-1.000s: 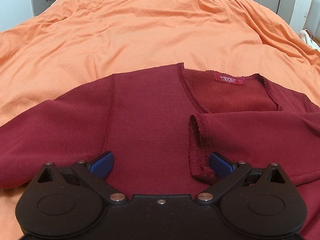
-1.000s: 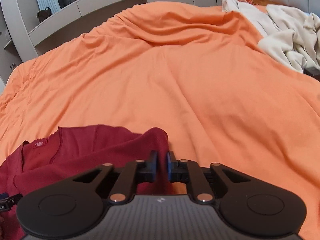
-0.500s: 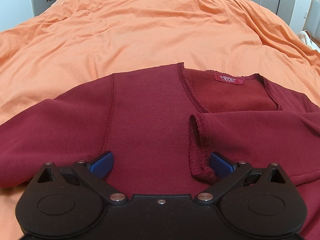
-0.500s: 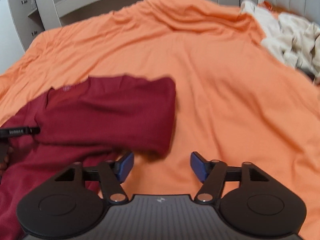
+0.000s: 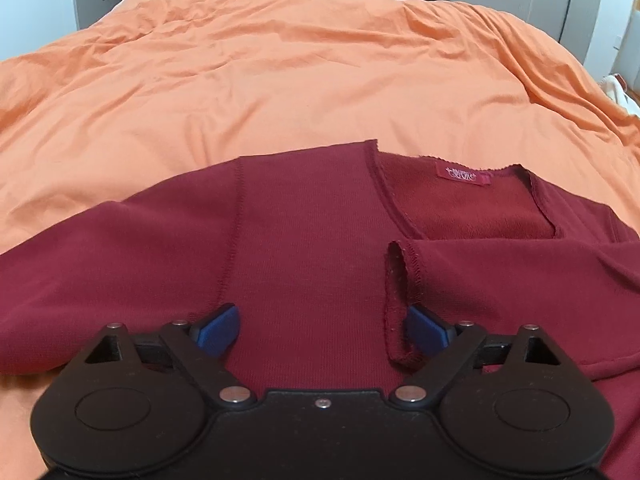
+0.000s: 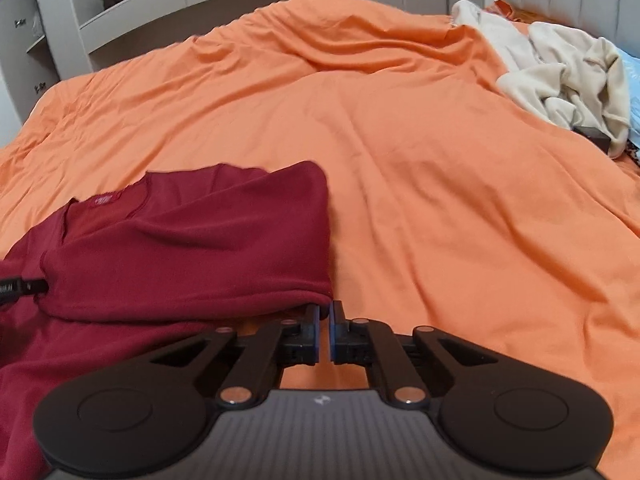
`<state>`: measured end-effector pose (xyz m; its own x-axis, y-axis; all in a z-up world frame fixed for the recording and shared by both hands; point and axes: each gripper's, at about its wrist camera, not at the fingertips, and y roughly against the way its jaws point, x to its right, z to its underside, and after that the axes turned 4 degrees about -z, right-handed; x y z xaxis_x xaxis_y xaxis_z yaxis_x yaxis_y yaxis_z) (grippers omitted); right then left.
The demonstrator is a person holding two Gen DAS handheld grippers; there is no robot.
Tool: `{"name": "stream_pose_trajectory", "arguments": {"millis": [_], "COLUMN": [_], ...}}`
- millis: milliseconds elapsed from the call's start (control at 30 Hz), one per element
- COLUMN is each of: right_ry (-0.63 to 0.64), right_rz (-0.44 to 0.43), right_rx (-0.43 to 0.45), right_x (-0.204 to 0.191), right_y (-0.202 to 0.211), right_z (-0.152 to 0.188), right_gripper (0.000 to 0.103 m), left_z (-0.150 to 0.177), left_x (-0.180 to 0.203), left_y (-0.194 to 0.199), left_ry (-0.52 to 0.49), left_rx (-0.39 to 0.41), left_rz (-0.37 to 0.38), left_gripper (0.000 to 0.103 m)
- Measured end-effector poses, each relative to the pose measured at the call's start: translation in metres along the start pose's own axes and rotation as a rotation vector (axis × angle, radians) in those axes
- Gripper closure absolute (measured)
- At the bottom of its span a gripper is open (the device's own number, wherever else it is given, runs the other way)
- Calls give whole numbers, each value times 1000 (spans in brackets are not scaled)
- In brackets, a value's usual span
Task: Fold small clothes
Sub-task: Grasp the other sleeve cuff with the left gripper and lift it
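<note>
The dark red top (image 5: 312, 248) lies flat on the orange bed cover (image 5: 280, 92), one sleeve (image 5: 500, 272) folded across its chest. The left gripper (image 5: 320, 330) rests over the top, jaws wide but just narrowing. The right gripper (image 6: 325, 334), just beside the top's folded edge, has its jaws clenched on nothing.

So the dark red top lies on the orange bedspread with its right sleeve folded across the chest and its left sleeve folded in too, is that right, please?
Not quite: on the dark red top, only the sleeve whose cuff lies on the chest is folded in. The left wrist view shows the other sleeve spread out flat on the orange bedspread.
</note>
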<state>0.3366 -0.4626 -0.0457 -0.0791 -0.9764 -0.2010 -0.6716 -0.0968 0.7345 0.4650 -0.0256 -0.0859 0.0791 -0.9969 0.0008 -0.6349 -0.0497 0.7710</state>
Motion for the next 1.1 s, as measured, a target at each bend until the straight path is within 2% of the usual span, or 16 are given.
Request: {"name": "stream_pose_trajectory", "arguments": {"millis": [33,100,133,167,233,367,533,633,733,833,900,967,1033,1100], "right_ry": [-5,-1,8,15,33,32,25,-1,7,34,39,39,47,69], "right_rz": [-9,-23,-27,-31,-57,-154,-309,-392,-437,-442,-456,-464,-459,-451], "right_rx": [-15,-19,-10,5,33,102,179,188,184,173,158,137,129,129], "right_x": [-1,-6,-10,-14,-22,-40,-69,-86,-102,-120,-131,-139,-146,-149], "right_y": [0,6,12,19,35,76,120,132,135,131,128,123,123,123], "right_z": [-1,-1,-1,-1,-2,-5,-2,4,14,25,33,37,42,44], "right_gripper": [91,69,48,37,31,2,0,0,0,0,0,0,0,0], "left_z": [-2,-6,-8,-10,-12,-8,15,35,54,71,77,80,84,84], "left_x": [-3,-11,-15,-21,-37,-87,-172,-230,-284,-328,-343,-352,-357,-360], "left_y": [6,24,35,46,70,116,156,172,180,180,172,164,160,159], "left_ry": [10,25,28,32,47,100,233,374,550,732,813,877,923,941], "left_rx": [-1,21,33,43,63,89,101,103,90,87,80,83,106,143], "left_rz": [11,26,29,31,40,13,-101,-189,-263,-281,-296,-307,-325,-349], "left_gripper": [12,11,8,4,2,1,1,1,1,1,11,31,41,61]}}
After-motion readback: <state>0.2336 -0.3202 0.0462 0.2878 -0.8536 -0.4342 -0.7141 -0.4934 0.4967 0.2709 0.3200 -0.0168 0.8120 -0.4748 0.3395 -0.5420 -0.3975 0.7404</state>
